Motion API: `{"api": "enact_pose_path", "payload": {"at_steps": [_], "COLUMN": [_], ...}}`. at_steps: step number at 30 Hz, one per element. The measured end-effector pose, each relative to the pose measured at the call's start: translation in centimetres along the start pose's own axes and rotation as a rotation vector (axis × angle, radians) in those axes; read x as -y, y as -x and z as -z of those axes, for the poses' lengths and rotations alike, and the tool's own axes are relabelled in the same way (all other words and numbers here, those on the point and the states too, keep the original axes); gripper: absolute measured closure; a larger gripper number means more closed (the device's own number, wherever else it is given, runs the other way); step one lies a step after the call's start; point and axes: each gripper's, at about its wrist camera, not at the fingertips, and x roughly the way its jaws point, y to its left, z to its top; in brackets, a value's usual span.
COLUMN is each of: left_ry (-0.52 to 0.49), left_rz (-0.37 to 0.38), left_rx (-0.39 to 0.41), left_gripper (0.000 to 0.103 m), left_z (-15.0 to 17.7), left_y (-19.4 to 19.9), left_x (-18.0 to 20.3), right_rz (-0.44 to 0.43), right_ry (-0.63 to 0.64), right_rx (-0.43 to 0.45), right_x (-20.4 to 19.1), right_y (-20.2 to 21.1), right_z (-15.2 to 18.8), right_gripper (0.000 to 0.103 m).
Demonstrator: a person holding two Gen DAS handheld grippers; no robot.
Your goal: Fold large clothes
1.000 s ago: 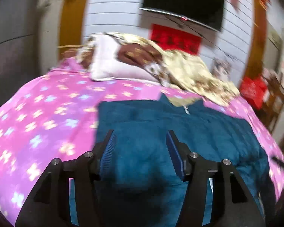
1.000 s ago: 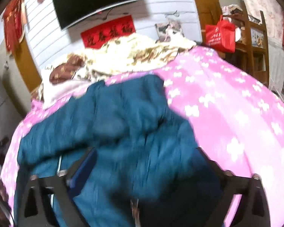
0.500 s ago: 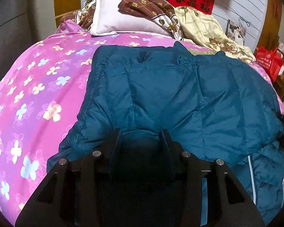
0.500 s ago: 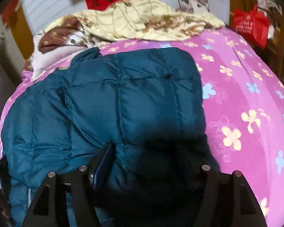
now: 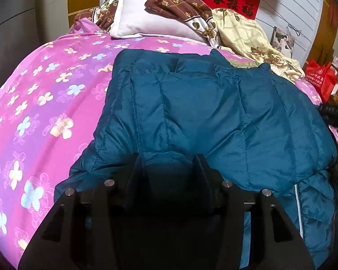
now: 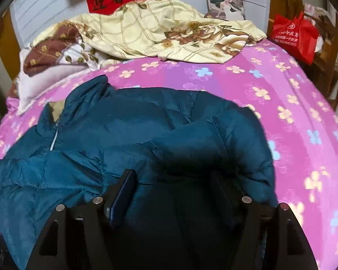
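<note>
Teal padded jacket (image 5: 214, 112) between fingers (image 5: 136, 168)

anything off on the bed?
Jacket lies askew and rumpled on the pink sheet, collar twisted, hem bunched between both grippers' fingers. Crumpled quilt is heaped by the pillow. No damage visible.

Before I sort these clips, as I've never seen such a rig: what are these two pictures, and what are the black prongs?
No robot: a person holds a two-fingered tool in each hand, each with a camera looking along its fingers. One picture is from the left tool, the other from the right tool. A teal padded jacket lies on a pink flowered bedspread, bedding piled beyond. Jacket fabric sits between both tools' fingers; the left jaws are opening.
</note>
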Motion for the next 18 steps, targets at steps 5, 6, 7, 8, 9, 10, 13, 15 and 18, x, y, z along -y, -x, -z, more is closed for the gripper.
{"api": "enact_pose_path", "payload": {"at_steps": [5, 6, 7, 8, 9, 10, 13, 15, 18], "left_ry": [0.004, 0.006, 0.007, 0.007, 0.007, 0.008, 0.006, 0.005, 0.004], "left_rz": [0.003, 0.005, 0.005, 0.007, 0.020, 0.024, 0.022, 0.021, 0.020], "left_rx": [0.004, 0.004, 0.004, 0.002, 0.000, -0.001, -0.008, -0.009, -0.007], "left_gripper": [0.051, 0.050, 0.049, 0.047, 0.041, 0.037, 0.037, 0.037, 0.037], "left_z": [0.1, 0.1, 0.1, 0.1, 0.1, 0.1, 0.0, 0.0, 0.0], "left_y": [0.1, 0.1, 0.1, 0.1, 0.1, 0.2, 0.1, 0.1, 0.2], "left_x": [-0.1, -0.1, -0.1, -0.1, 0.0, 0.0, 0.0, 0.0, 0.0], "right_rz": [-0.131, -0.186, -0.239, -0.277, -0.303, -0.250, -0.194, -0.237, -0.205], "right_ry": [0.037, 0.068, 0.111, 0.142, 0.207, 0.249, 0.290, 0.244, 0.189], "right_rx": [0.220, 0.214, 0.198, 0.183, 0.138, 0.063, 0.041, 0.089, 0.204], "right_x": [-4.7, -6.7, -9.2, -10.6, -13.0, -14.4, -15.4, -13.6, -9.6], "right_y": [6.4, 6.6, 6.6, 6.3, 4.9, 3.1, 2.6, 5.2, 9.6], "right_z": [0.9, 1.4, 2.1, 2.6, 3.7, 4.5, 5.9, 6.1, 7.7], "right_gripper": [0.037, 0.037, 0.037, 0.036, 0.024, 0.017, 0.018, 0.018, 0.018]}}
